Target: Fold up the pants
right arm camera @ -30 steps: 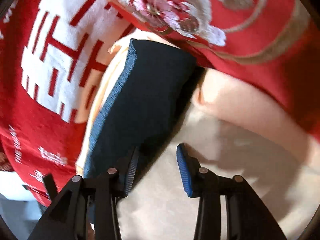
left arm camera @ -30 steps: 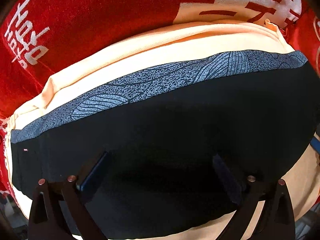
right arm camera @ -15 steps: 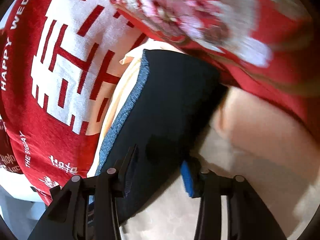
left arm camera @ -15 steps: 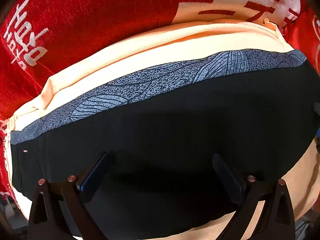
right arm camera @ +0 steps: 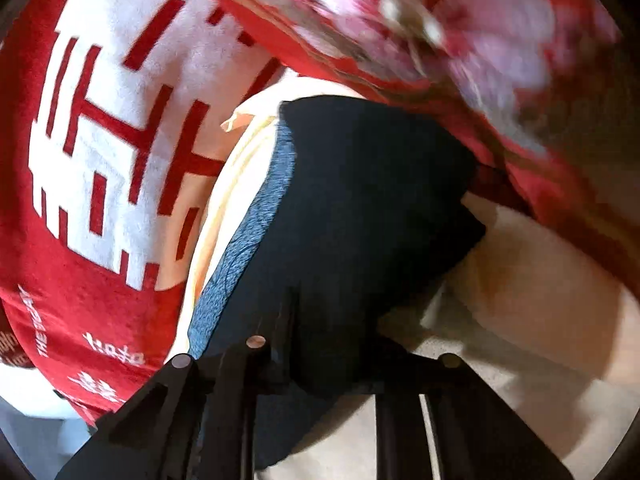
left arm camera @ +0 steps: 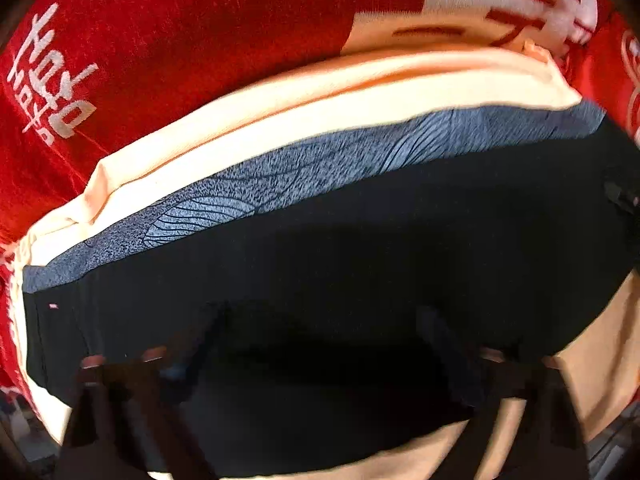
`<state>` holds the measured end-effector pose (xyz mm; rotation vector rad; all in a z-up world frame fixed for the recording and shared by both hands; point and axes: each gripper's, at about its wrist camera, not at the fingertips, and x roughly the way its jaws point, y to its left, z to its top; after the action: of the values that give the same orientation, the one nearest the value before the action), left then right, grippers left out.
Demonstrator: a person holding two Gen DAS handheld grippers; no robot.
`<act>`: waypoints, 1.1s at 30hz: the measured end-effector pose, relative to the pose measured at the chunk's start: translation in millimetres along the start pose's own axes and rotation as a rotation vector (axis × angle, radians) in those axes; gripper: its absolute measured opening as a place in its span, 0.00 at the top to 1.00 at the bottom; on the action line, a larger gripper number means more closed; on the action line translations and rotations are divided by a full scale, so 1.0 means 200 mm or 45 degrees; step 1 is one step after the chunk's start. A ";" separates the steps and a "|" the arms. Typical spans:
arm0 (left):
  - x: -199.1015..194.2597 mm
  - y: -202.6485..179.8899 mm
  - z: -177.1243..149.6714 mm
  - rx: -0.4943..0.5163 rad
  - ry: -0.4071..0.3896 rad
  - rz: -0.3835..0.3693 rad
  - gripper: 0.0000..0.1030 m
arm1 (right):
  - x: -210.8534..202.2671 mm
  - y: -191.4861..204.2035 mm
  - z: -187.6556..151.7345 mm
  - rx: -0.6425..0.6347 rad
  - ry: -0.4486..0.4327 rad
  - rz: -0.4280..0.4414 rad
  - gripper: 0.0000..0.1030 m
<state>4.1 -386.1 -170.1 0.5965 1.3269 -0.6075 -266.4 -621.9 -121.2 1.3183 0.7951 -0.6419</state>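
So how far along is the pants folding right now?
Partly done: the black pants already lie as a flat band on the cream cloth. In hand: the right gripper has just closed on their near edge; the left gripper has been closing over the middle. Left: the next fold.

Left wrist camera hangs right over the folded black pants [left arm camera: 360,264], staring straight down, so close the cloth fills the lower picture. Right wrist camera comes in slanting down at one end of them, equally near. Both catch the pants' blue-grey band [right arm camera: 248,232], the cream fabric [left arm camera: 280,120] beneath and the red blanket [right arm camera: 80,280].
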 end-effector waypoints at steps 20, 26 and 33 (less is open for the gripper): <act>-0.01 -0.30 -0.04 0.111 -0.102 -0.303 0.37 | -0.20 0.69 -0.27 -0.741 -0.089 -0.178 0.87; -0.12 0.08 -0.10 -0.021 -0.088 -0.297 0.36 | -0.16 0.94 -0.51 -1.014 -0.117 -0.326 0.87; -0.20 0.72 -0.28 -0.161 -0.098 -0.127 0.14 | 0.12 1.18 -0.92 -1.256 -0.082 -0.491 0.84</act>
<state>61.4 -241.5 -131.7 0.4023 1.3171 -0.6168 -91.1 -402.7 -14.2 0.2457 1.1222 -0.4723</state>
